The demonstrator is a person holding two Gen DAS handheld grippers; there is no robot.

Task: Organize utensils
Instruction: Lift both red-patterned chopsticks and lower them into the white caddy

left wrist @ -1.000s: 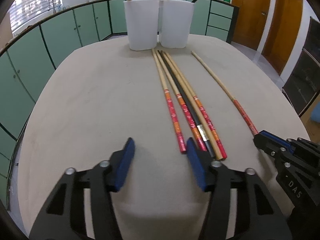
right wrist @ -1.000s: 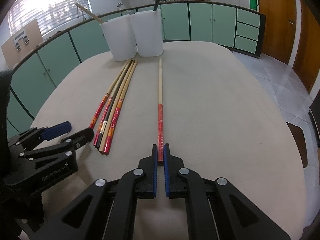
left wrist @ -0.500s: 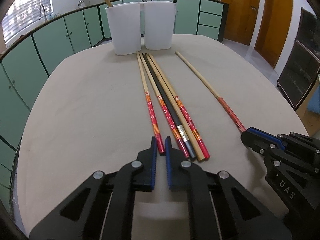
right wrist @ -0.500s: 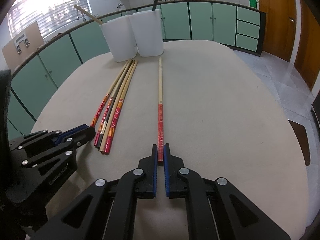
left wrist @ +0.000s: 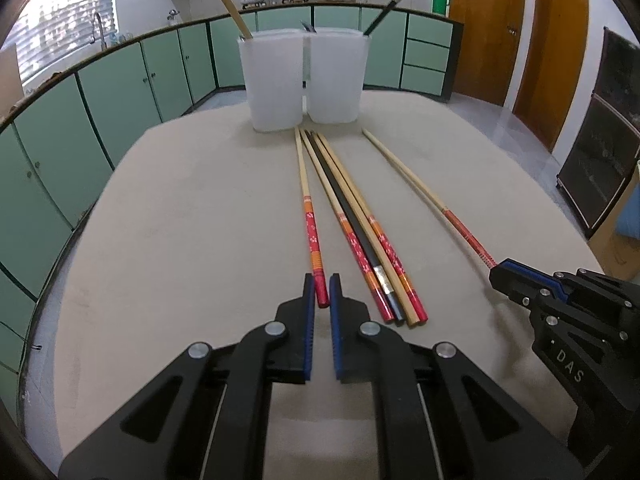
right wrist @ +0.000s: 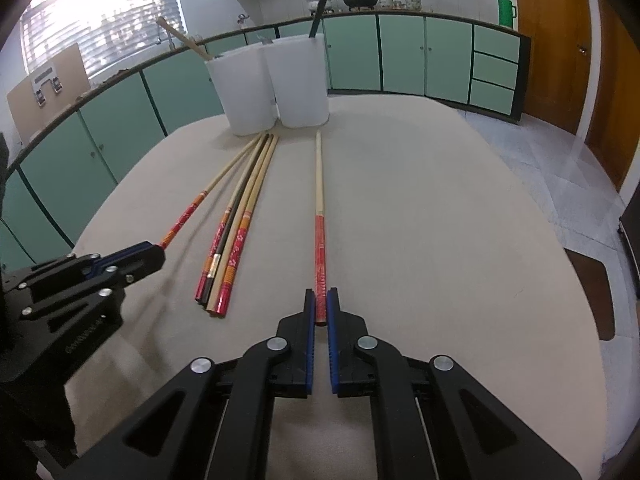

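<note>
My left gripper (left wrist: 321,289) is shut on the red end of a bamboo chopstick (left wrist: 305,196), now drawn a little apart from the bundle; it also shows in the right wrist view (right wrist: 148,254). My right gripper (right wrist: 320,307) is shut on the red end of a lone bamboo chopstick (right wrist: 319,200), also seen in the left wrist view (left wrist: 500,276). A bundle of two red-ended chopsticks and one black chopstick (left wrist: 360,224) lies between them. Two white holders (left wrist: 274,82) (left wrist: 338,76) stand at the far end, each with a utensil inside.
The beige oval table (left wrist: 180,220) carries everything. Green cabinets (left wrist: 120,92) curve around the room behind it. Wooden doors (left wrist: 488,32) are at the right. The table edge drops to a tiled floor (right wrist: 560,168) on the right.
My left gripper went from open to shut on the leftmost chopstick and has swung it slightly away from the bundle. My right gripper stays shut on its chopstick.
</note>
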